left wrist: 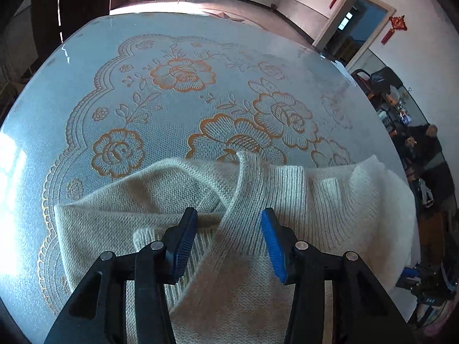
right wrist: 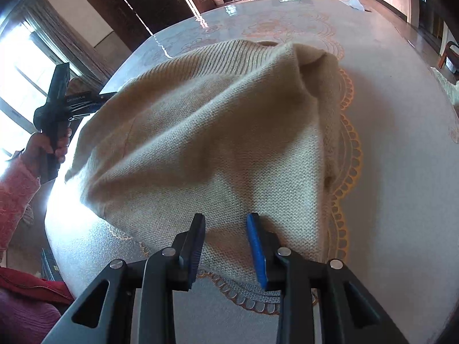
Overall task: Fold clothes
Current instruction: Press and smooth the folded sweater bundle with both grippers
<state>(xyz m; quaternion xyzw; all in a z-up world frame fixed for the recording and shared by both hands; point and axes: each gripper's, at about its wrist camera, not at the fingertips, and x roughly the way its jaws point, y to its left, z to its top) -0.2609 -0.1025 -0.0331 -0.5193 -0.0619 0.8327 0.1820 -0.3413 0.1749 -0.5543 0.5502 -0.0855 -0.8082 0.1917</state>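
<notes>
A cream knit sweater (left wrist: 178, 200) lies bunched on the table (left wrist: 86, 66), at the near edge. The table carries a lace-pattern cover with orange flowers (left wrist: 183, 74).

Left wrist view:
- The left gripper (left wrist: 229, 240) hangs over the sweater with its jaws spread apart. Nothing is clamped between them.
- A ribbed band (left wrist: 246, 195) of the sweater runs up between the blue pads (left wrist: 272, 246) and folds over at the top.
- Whether the pads touch the band cannot be told.
- Ribbed fabric extends to the right, toward the right edge of the table.

Right wrist view:
- The right gripper (right wrist: 226, 243) is released, jaws parted, with the sweater's (right wrist: 206, 132) near hem lying between the fingertips.
- Whether the pads (right wrist: 256, 249) press the knit cannot be told.
- The hem rests on the orange scalloped border (right wrist: 347, 154) of the cover, close to the near edge of the table (right wrist: 401, 172).
- The body of the sweater rises away from the gripper in a slack mound, peaking toward the far side.
- At the left edge, the person's left hand (right wrist: 56, 143), in a pink sleeve (right wrist: 14, 195), holds the handle of the other gripper beside the sweater's left side.
</notes>
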